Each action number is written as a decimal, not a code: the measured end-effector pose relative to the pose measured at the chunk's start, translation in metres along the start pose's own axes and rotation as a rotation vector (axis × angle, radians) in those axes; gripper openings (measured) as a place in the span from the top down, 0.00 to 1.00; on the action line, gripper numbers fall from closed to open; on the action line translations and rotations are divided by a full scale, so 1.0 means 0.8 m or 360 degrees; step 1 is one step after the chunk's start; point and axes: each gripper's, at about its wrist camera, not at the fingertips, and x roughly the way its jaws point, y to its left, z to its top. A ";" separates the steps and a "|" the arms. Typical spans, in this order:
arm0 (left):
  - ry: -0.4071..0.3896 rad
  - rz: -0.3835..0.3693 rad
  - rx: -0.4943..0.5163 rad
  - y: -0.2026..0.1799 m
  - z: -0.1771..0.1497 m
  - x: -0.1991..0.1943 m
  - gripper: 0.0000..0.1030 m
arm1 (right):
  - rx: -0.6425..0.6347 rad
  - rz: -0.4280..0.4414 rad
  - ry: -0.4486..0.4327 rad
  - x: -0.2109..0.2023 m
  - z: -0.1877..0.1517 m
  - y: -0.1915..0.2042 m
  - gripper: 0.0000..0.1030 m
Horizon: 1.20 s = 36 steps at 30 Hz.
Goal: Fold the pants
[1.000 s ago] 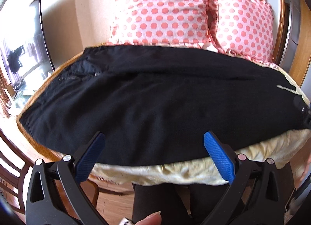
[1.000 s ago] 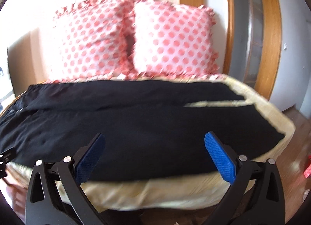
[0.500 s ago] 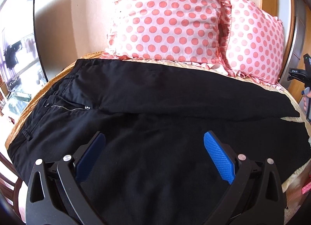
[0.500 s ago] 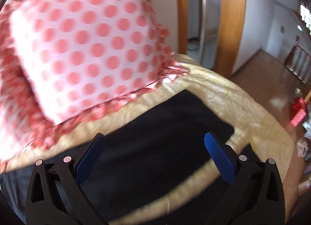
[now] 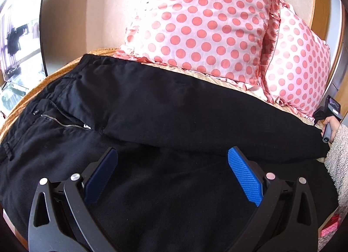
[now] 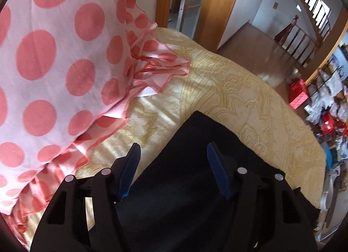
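Black pants [image 5: 152,108] lie spread across the bed, waistband and zip [image 5: 65,122] at the left, legs running right. My left gripper [image 5: 171,175] is open and empty, low over the near leg. My right gripper [image 6: 171,165] is open and narrower than before, straddling the hem end of the far leg [image 6: 202,134]. Nothing sits between its pads. The hand holding the right gripper [image 5: 330,125] shows at the right edge of the left wrist view, by that hem.
Two pink polka-dot pillows [image 5: 200,23] [image 6: 54,67] lean at the head of the bed. The yellow bedspread [image 6: 239,91] shows around the hem. A mirror [image 5: 19,32] stands at left. A doorway, wooden floor and clutter [image 6: 326,104] lie to the right.
Both grippers moved forward and down over the pants. The right one swung right to the far leg's hem and its jaws narrowed. The left one closed in on the near leg.
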 end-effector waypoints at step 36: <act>-0.0198 -0.0246 -0.0496 0.071 0.003 -0.056 0.02 | 0.0299 0.1078 -0.0184 -0.091 -0.207 -0.285 0.95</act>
